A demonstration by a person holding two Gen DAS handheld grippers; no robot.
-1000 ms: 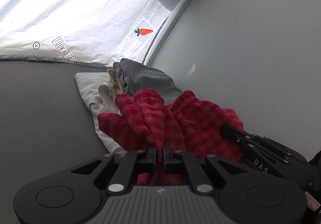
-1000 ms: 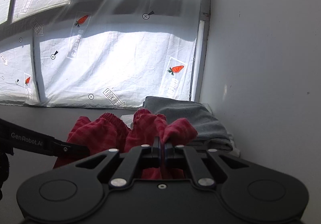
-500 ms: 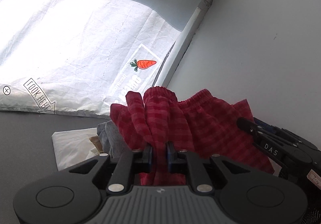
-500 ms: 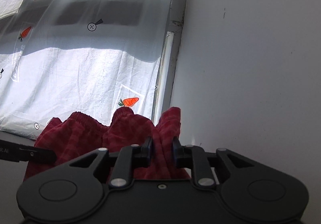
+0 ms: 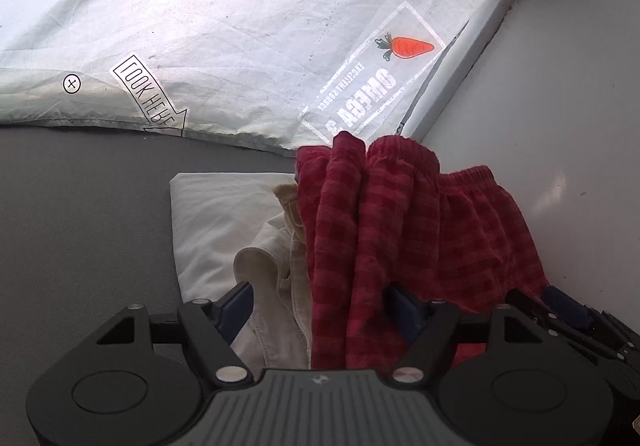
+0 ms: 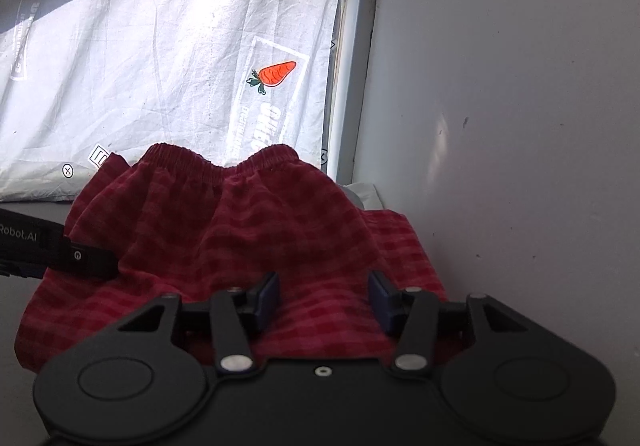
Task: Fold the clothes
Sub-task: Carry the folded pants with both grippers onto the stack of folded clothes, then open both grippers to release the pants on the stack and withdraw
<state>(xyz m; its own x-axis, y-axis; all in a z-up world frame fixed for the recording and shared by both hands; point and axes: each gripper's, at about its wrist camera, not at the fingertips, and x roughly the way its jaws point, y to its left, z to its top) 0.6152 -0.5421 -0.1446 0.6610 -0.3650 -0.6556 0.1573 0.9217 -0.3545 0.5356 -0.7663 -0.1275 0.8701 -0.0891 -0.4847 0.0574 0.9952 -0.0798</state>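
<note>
Tabletop point(image 5: 80, 206) is grey, with a white wall point(image 6: 520, 86) on the right and a printed sheet point(image 5: 240, 26) over the window behind

Stack of folded clothes sits in the corner: white cloth point(image 5: 208, 214) at the bottom, cream piece point(image 5: 276, 286) on it, a grey one point(image 6: 360, 194) just peeking out by the wall

Red shorts point(image 6: 240, 238) lie on top of that stack, waistband bunched up toward the window, checked fabric slumped, not flat

Left hand-held gripper point(image 5: 320, 306): jaws opening, a red fold between them, pads look clear of it

Right hand-held gripper point(image 6: 324, 298): jaws opening too, straddling the shorts' near edge, no pinch visible

Step as I read it: release after placing the folded shorts on the pile

Next: back both out straight without snagging cloth, waistband ridge probably wants pressing flat so the pile doesn't tip
</note>
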